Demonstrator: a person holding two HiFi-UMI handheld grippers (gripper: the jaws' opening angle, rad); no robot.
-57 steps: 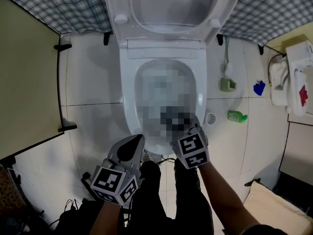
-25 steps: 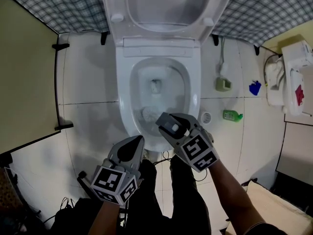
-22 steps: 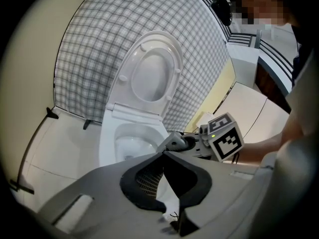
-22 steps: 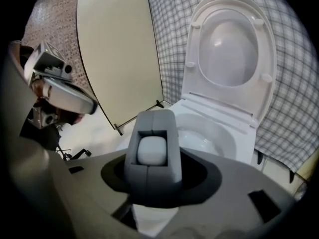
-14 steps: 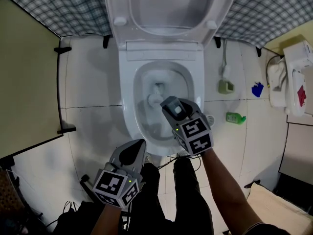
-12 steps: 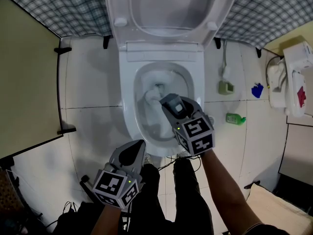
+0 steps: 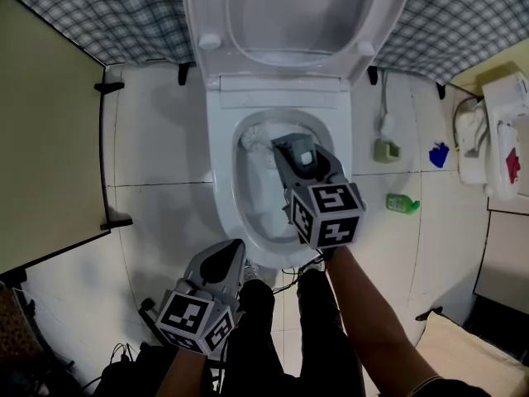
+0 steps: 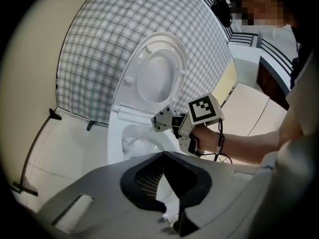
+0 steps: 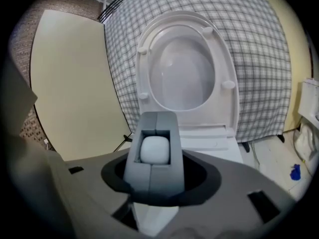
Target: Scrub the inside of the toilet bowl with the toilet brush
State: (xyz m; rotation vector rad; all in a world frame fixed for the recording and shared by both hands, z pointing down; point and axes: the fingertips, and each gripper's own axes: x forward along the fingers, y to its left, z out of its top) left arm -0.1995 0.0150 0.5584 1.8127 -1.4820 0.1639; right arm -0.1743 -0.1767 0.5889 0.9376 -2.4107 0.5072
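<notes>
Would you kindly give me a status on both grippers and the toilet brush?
Right gripper shut on toilet brush, bristles inside the toilet bowl at its far left. Left gripper shut, empty, clear of the bowl. Seat up, nothing blocking.

From overhead, the head view looks steeply down on the toilet. The left gripper view sits low and near, facing far and right. The right gripper view hangs close over the toilet, facing far. All three share the lid.
</notes>
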